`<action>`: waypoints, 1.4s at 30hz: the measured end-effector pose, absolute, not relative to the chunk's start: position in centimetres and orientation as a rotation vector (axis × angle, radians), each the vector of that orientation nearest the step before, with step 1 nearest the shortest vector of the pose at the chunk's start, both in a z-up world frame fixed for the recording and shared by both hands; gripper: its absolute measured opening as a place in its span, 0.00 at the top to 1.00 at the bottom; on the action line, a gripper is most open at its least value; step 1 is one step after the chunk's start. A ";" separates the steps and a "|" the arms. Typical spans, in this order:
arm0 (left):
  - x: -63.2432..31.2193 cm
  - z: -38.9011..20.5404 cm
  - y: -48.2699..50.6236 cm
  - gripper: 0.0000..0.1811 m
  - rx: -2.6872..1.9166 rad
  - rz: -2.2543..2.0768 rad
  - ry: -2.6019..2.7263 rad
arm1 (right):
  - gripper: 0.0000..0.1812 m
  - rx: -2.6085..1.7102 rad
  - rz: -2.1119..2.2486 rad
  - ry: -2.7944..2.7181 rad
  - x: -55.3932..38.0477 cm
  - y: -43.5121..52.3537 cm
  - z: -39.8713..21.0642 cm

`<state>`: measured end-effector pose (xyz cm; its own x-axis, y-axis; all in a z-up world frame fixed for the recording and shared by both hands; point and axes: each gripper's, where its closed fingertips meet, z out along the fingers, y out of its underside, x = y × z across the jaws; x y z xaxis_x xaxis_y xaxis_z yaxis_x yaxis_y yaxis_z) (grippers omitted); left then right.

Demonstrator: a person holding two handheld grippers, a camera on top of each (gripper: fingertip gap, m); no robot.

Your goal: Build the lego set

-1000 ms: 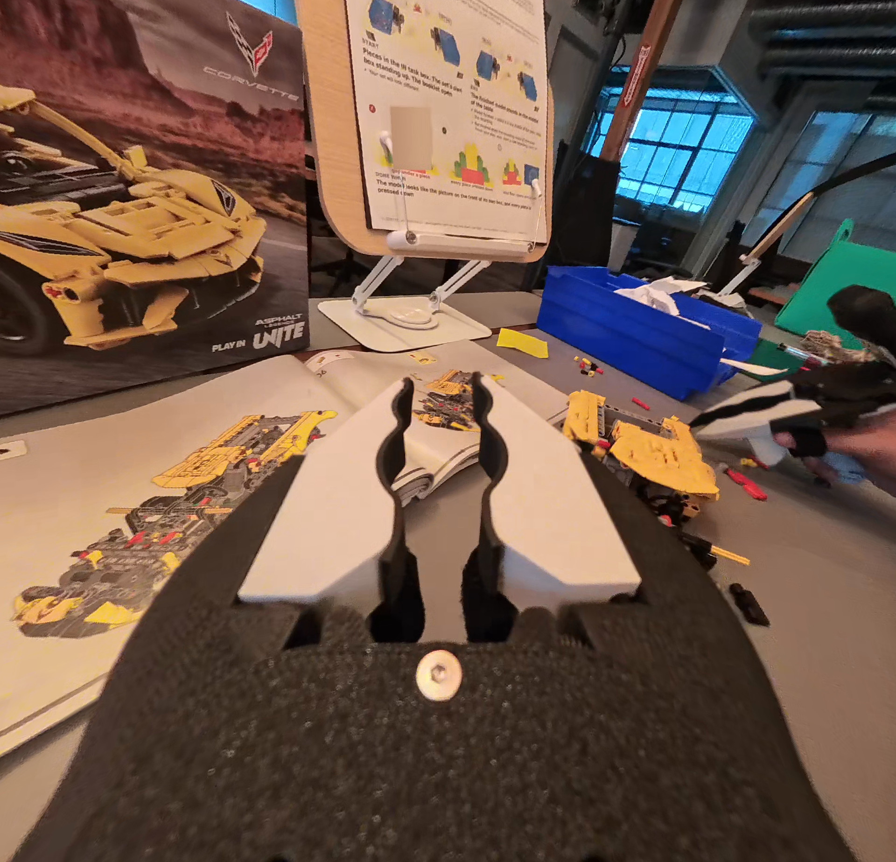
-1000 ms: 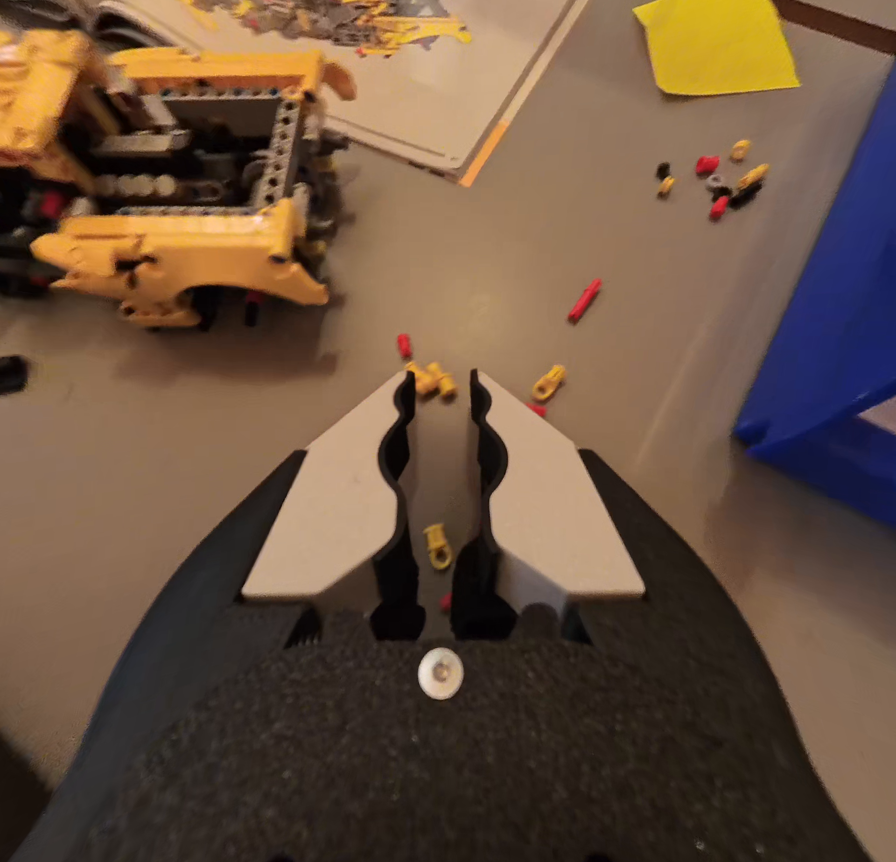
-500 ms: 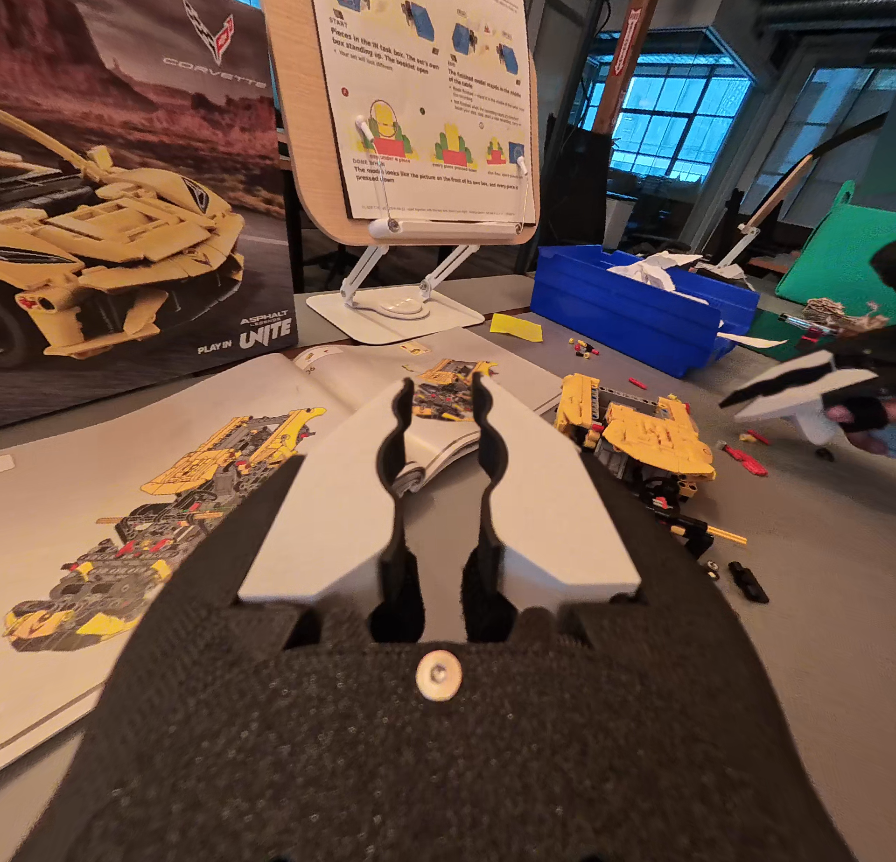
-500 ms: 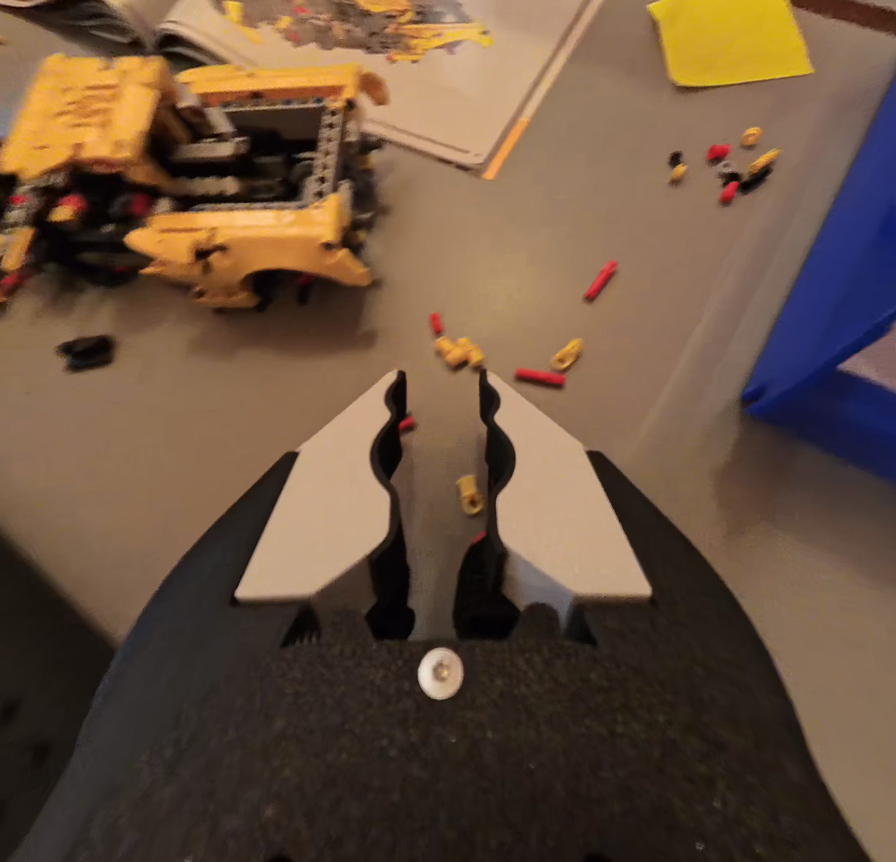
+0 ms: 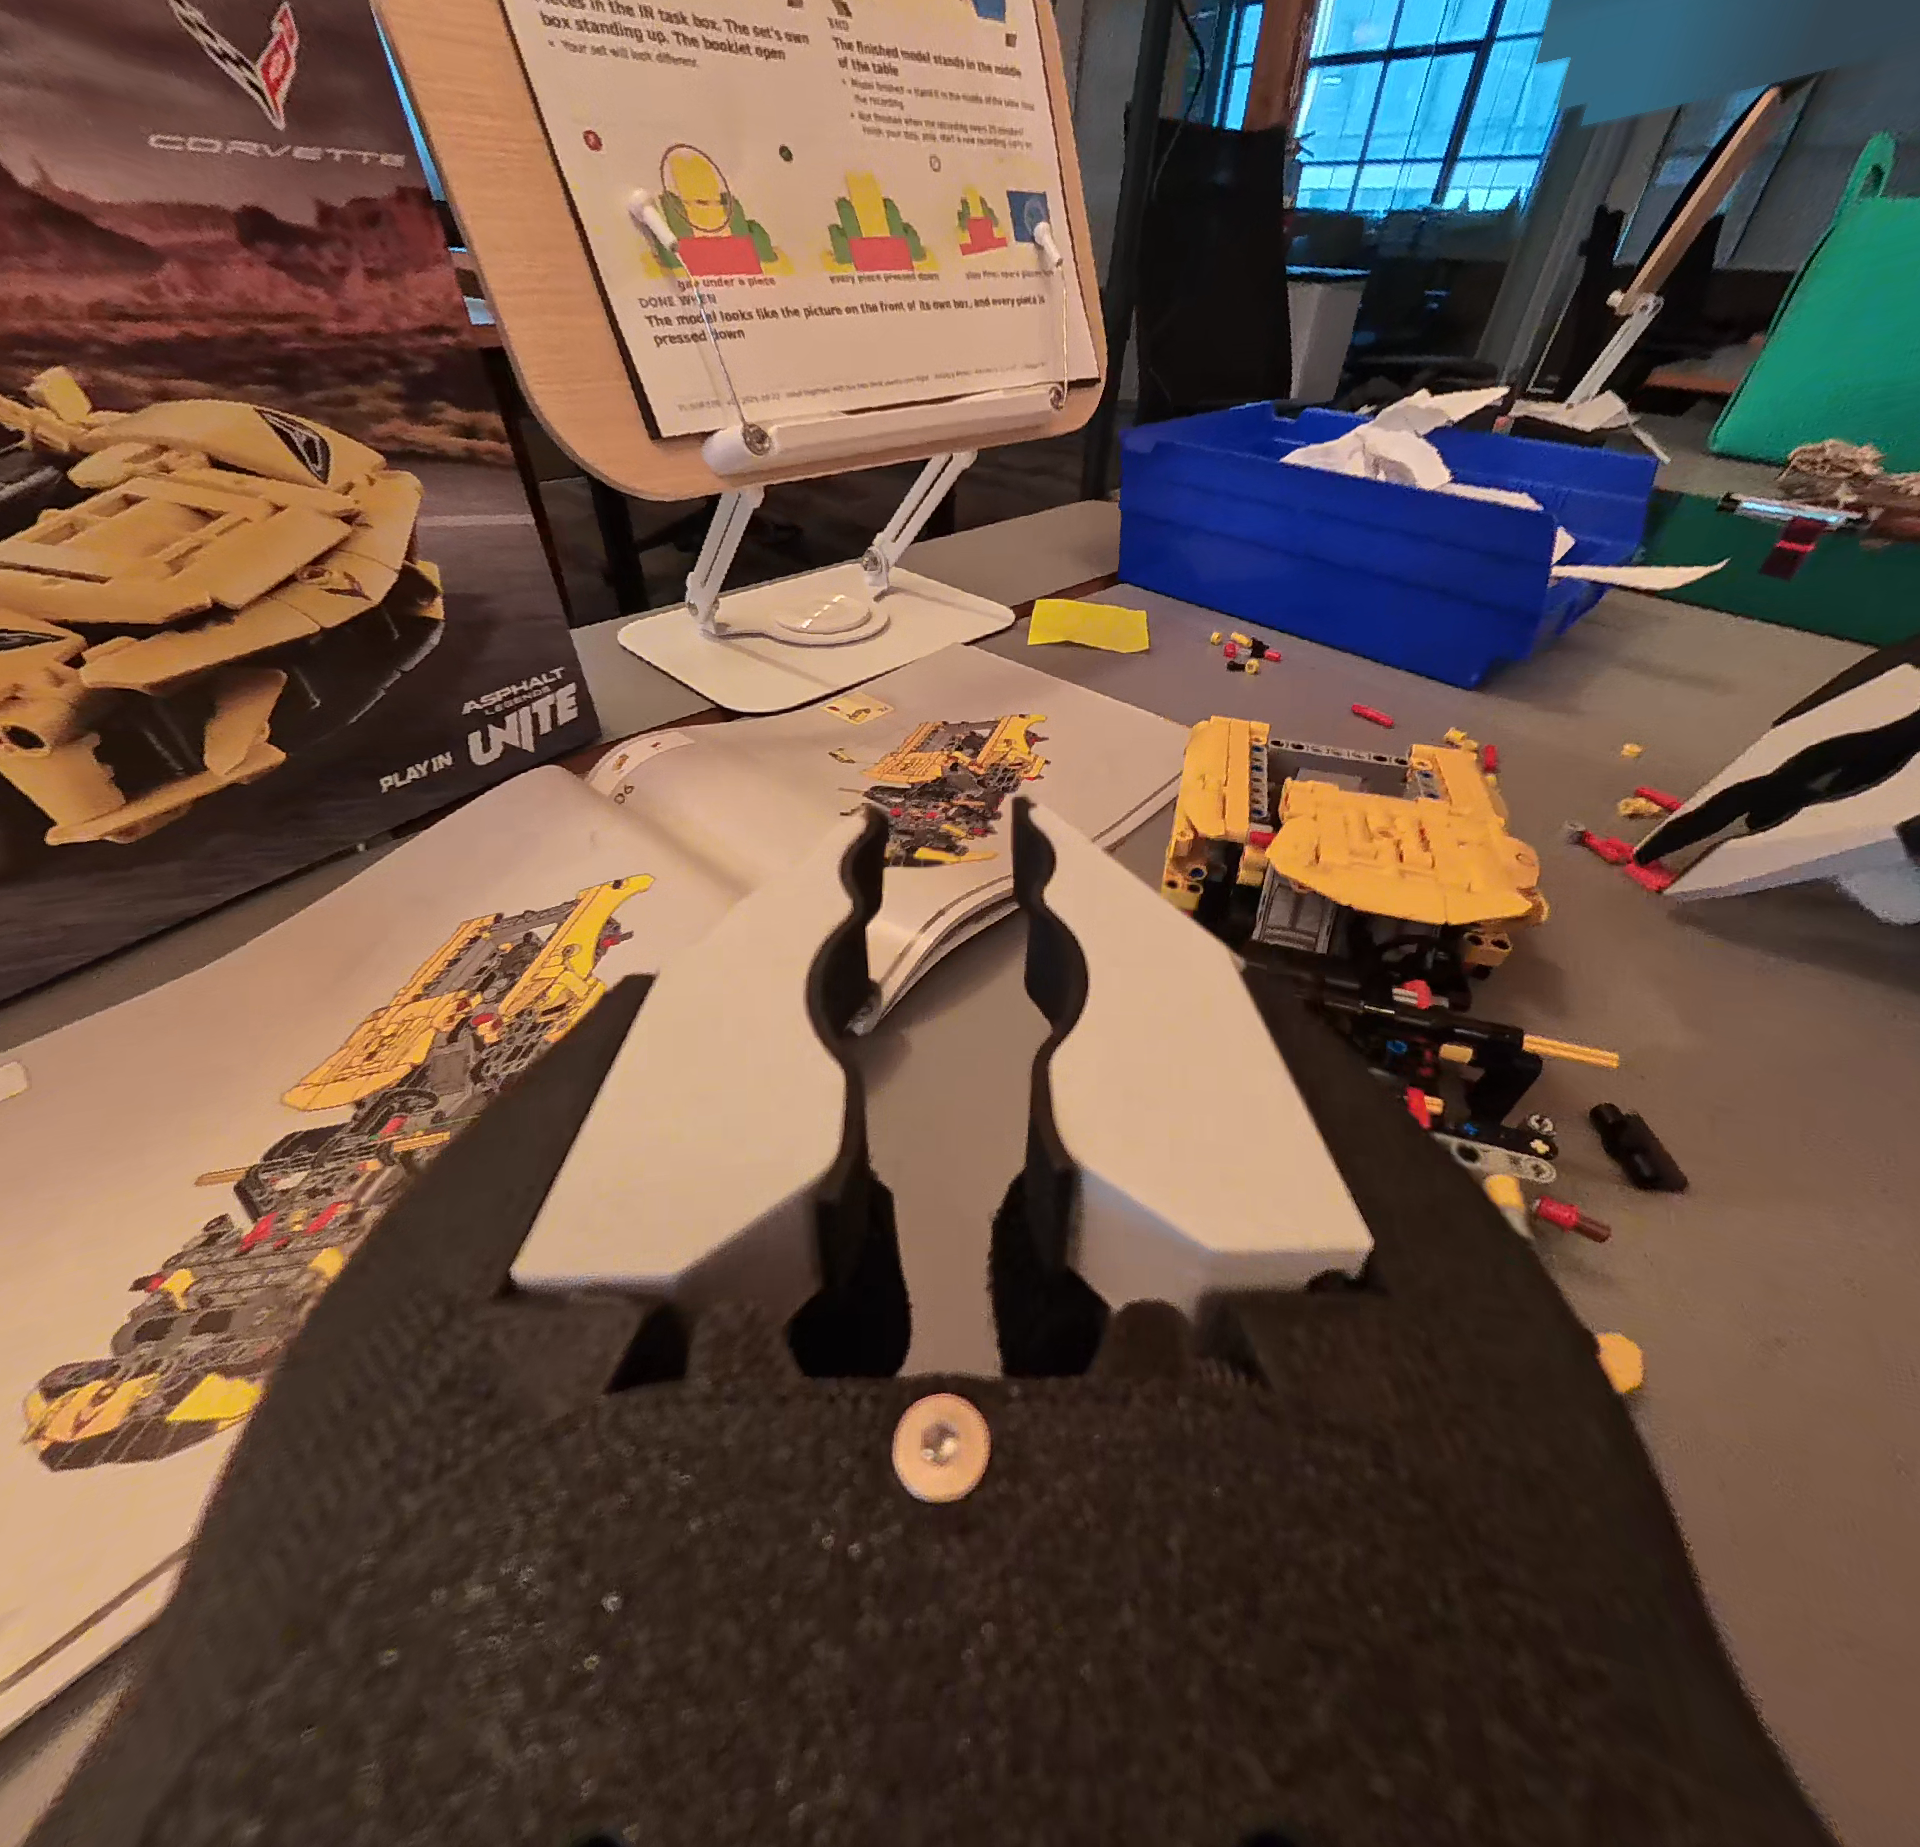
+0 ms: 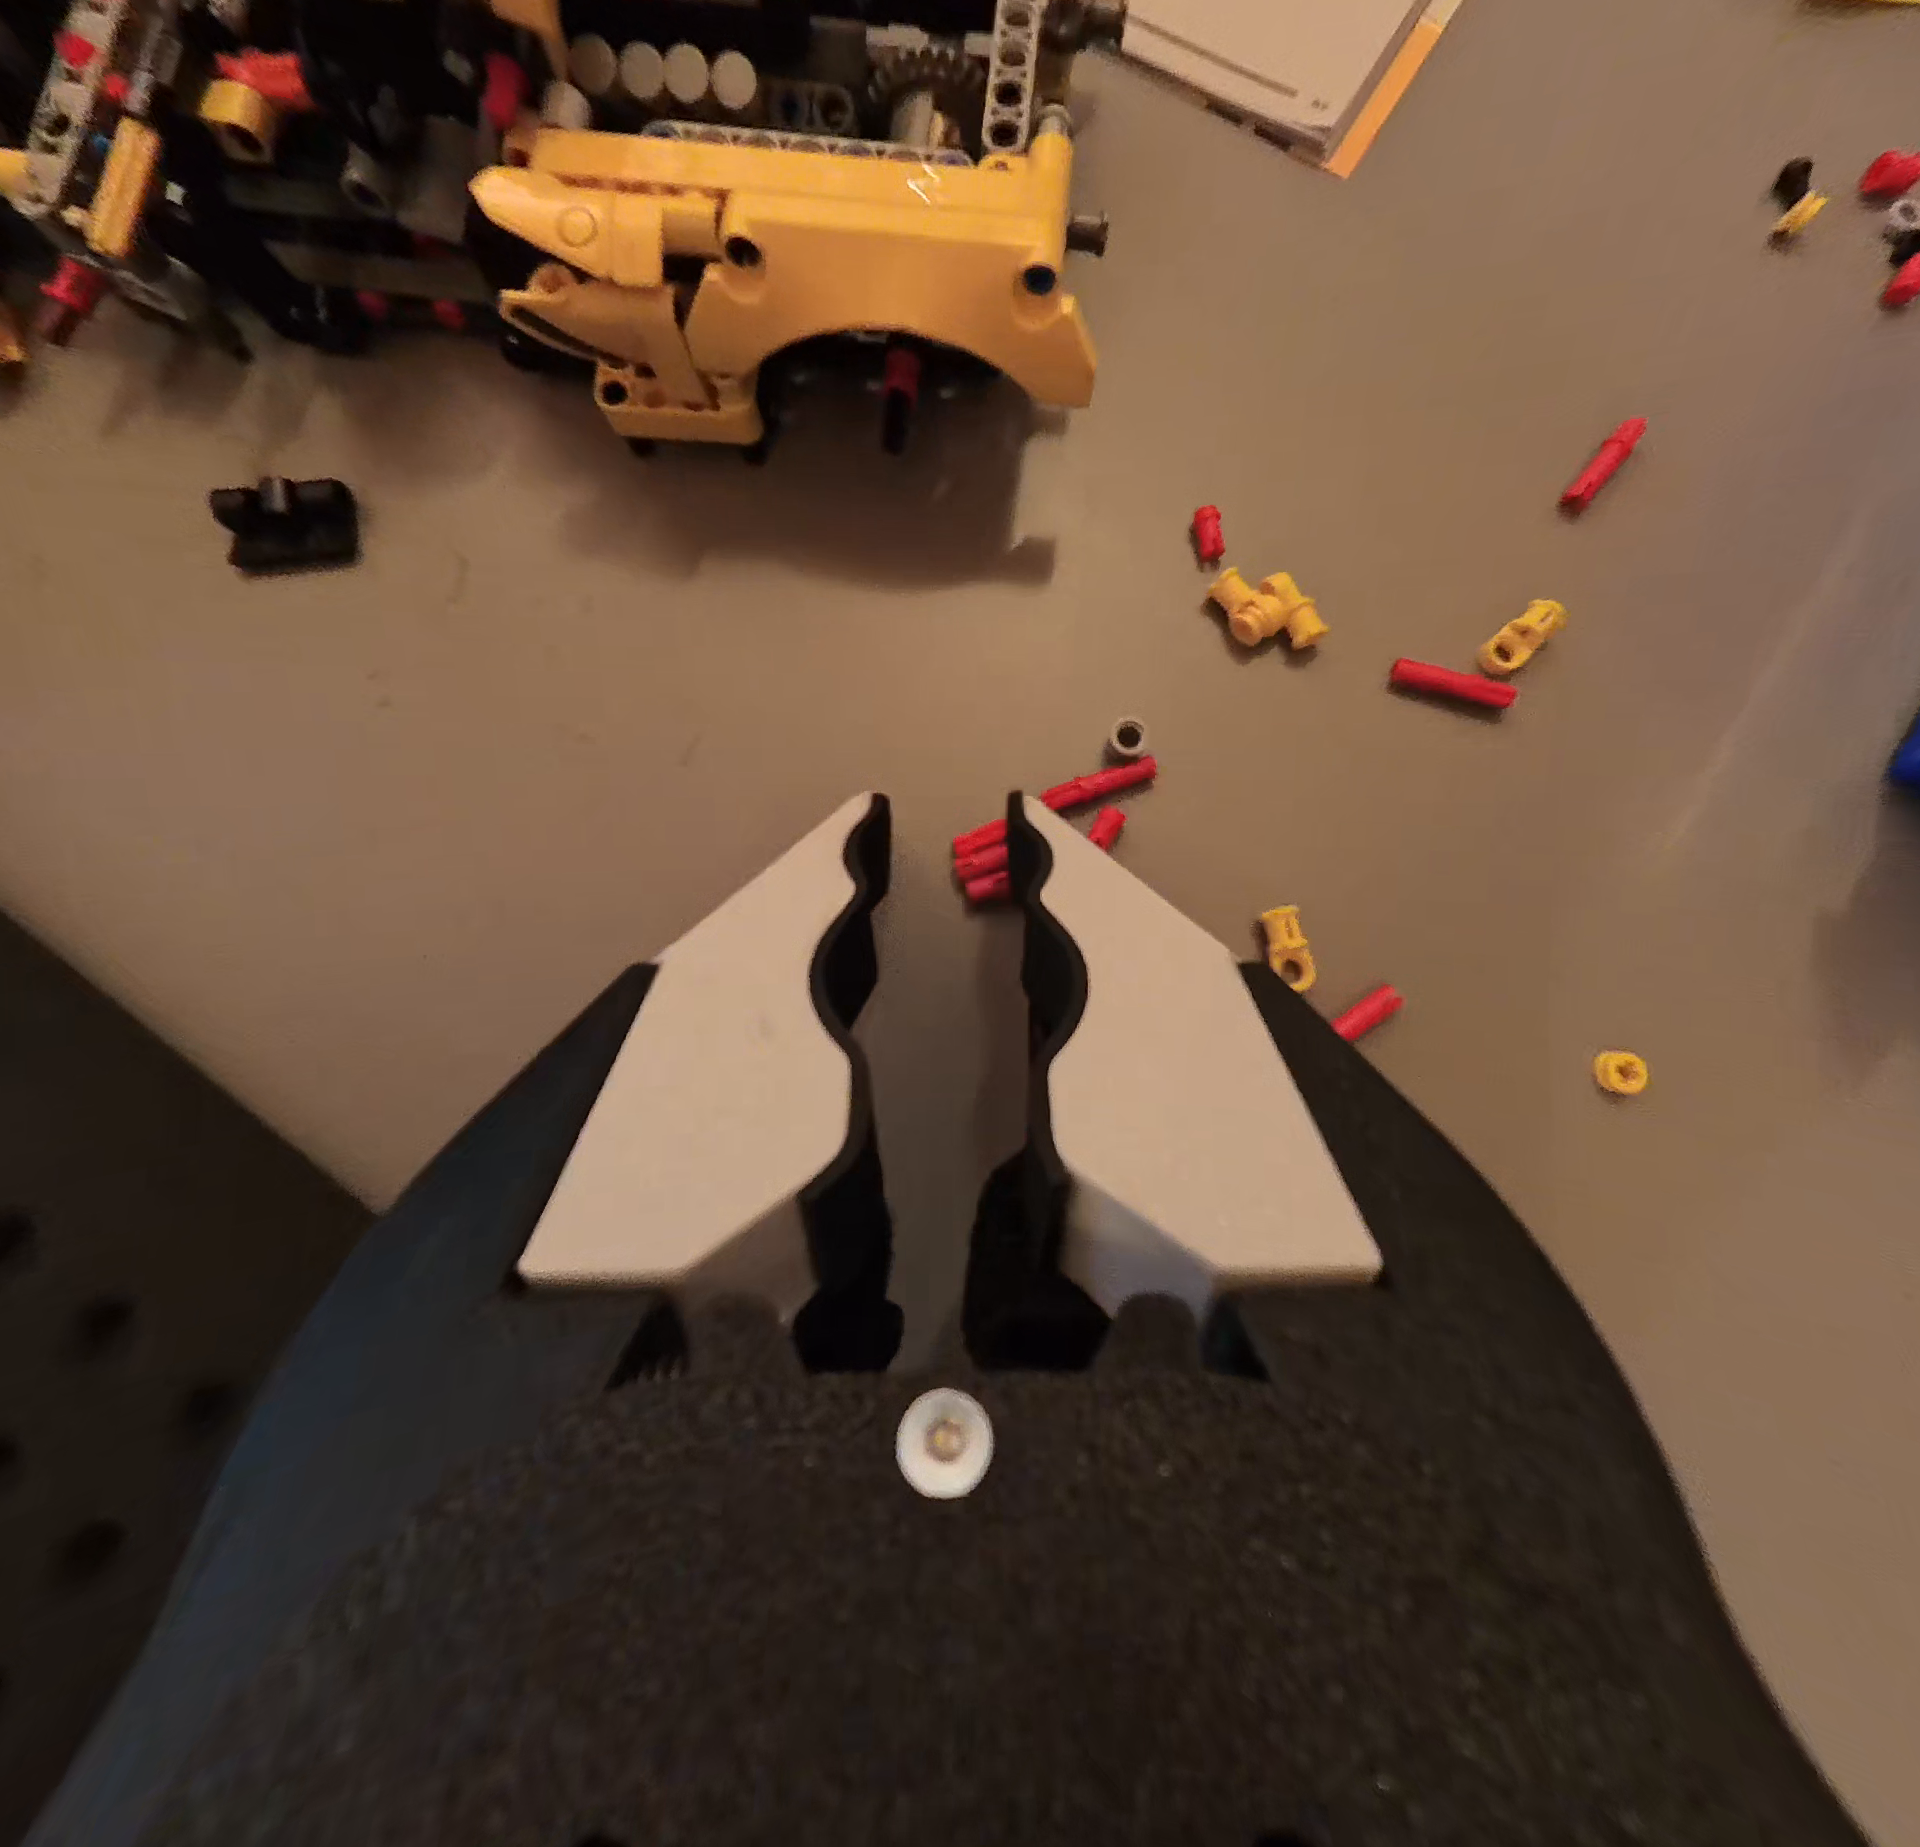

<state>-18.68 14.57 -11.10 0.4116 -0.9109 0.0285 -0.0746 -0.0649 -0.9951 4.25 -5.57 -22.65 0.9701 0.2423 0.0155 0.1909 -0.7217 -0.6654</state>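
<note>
Red pins [image 6: 982, 862] between right gripper [image 6: 948, 810] jaws

Left wrist view: low over table, looking level across the instruction booklet [image 5: 644, 893]. Right wrist view: steep down, close to tabletop. Shared: half-built yellow car [image 5: 1361, 852] [image 6: 790, 228] (plus loose pins).

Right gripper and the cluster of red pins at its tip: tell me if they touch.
Cannot tell. In the right wrist view the red pins lie between the open right gripper tips, partly hidden behind one finger. No clear contact or gap shows there.
</note>
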 end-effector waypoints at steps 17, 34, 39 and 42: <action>-18.5 -11.2 14.2 0.87 -1.468 -0.859 0.952 | 0.98 -2.449 0.035 -0.224 5.5 -5.7 -23.3; -18.9 -10.9 14.2 0.87 -1.467 -0.859 0.933 | 0.98 -2.319 0.417 -0.724 -9.0 -6.1 -22.2; -18.7 -11.1 14.0 0.87 -1.474 -0.852 0.950 | 0.98 -2.309 0.314 -0.804 -8.5 -6.0 -23.3; -17.6 -13.7 11.2 0.86 -1.566 -0.978 1.157 | 0.89 -2.306 0.377 -0.756 -7.8 -5.7 -22.9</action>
